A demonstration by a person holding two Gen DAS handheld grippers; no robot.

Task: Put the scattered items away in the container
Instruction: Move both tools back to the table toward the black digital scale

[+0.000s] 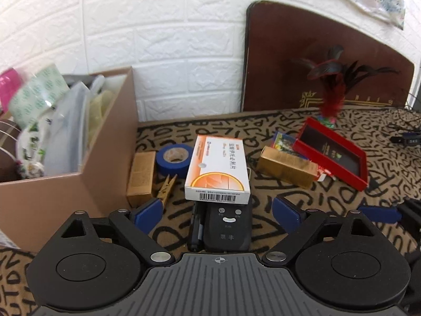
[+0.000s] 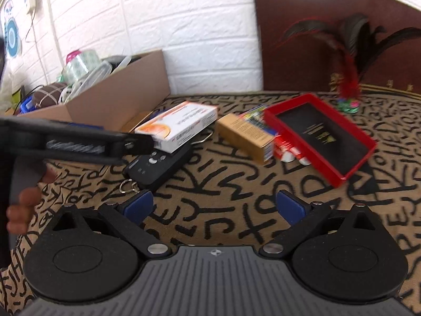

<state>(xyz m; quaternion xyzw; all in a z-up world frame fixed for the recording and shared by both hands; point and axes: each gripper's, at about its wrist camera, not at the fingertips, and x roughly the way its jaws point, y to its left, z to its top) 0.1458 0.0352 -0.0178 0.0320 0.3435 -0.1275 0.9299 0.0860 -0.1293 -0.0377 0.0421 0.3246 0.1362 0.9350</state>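
Note:
My left gripper [image 1: 217,213] is open over the patterned cloth. A black handheld device [image 1: 226,226] lies between its blue pads [image 1: 147,214] without touching them. A white and orange medicine box [image 1: 218,168] rests on the device's far end. The cardboard container [image 1: 105,158] stands at the left, full of bags and packets. My right gripper [image 2: 214,208] is open too, with only bare cloth between its fingers. In the right wrist view the medicine box [image 2: 179,123] and the black device [image 2: 160,166] lie ahead to the left, and the container [image 2: 118,100] stands behind them.
A blue tape roll [image 1: 172,158], a wooden clothespin [image 1: 165,188] and a small brown box [image 1: 140,176] lie beside the container. A gold box [image 1: 286,168], a red tray [image 1: 331,152] and a feather shuttlecock [image 1: 329,100] sit to the right. A dark headboard [image 1: 289,52] and a white brick wall stand behind.

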